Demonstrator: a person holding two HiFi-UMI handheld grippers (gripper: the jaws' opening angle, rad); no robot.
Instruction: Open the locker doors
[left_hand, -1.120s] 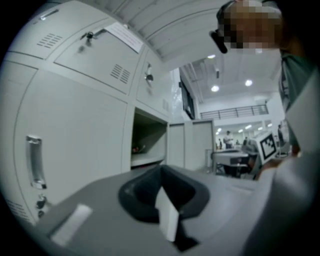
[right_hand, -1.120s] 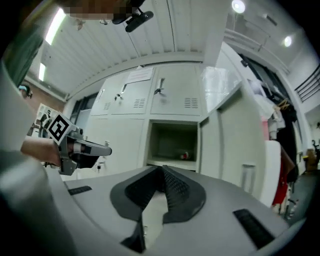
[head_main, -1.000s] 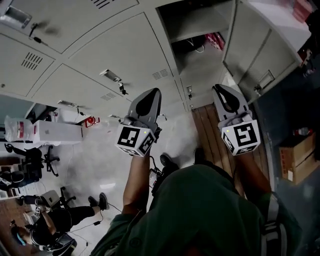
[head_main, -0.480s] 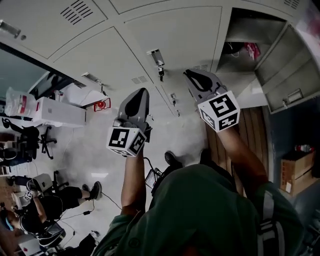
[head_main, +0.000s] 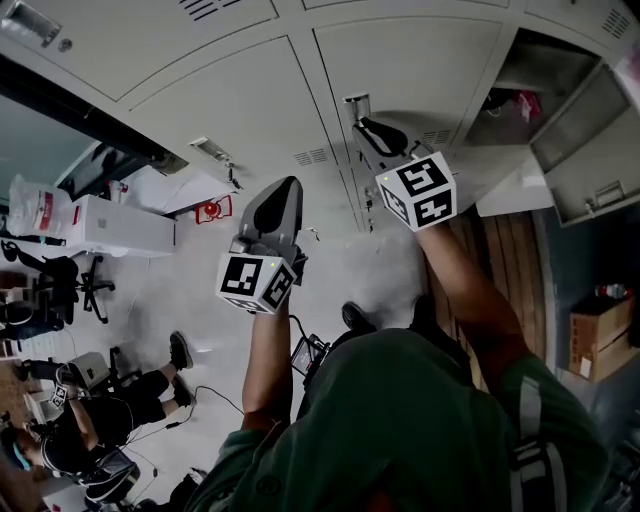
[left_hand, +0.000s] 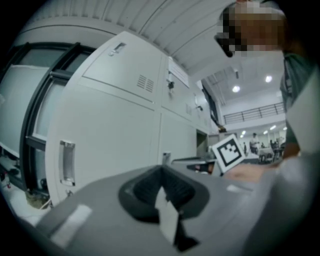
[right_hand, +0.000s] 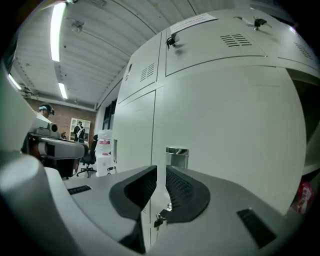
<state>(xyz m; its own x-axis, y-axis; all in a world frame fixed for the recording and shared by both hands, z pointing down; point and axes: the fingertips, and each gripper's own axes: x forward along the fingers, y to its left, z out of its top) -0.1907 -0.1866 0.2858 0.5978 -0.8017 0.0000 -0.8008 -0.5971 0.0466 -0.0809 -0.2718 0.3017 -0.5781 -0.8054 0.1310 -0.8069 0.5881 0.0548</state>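
Observation:
Grey lockers fill the top of the head view. One locker (head_main: 520, 85) at the upper right stands open, its door (head_main: 590, 160) swung out. To its left is a closed door (head_main: 420, 60) with a metal handle (head_main: 357, 103). My right gripper (head_main: 363, 126) points at that handle, its tips just short of it. In the right gripper view its jaws (right_hand: 161, 170) stand almost together with only a thin slit and nothing between them, the handle (right_hand: 176, 154) just beyond and a hanging key (right_hand: 160, 220) below. My left gripper (head_main: 287, 184) is held lower and to the left, shut and empty (left_hand: 161, 172), away from the doors.
A red item (head_main: 527, 103) lies inside the open locker. A cardboard box (head_main: 597, 345) sits on the floor at right, white boxes (head_main: 110, 230) at left. A seated person (head_main: 90, 430) and office chairs (head_main: 50, 305) are at the lower left. Another recessed handle (left_hand: 66, 162) shows in the left gripper view.
My right gripper has swung left from in front of the open locker to the closed door's handle. The left gripper has hardly moved.

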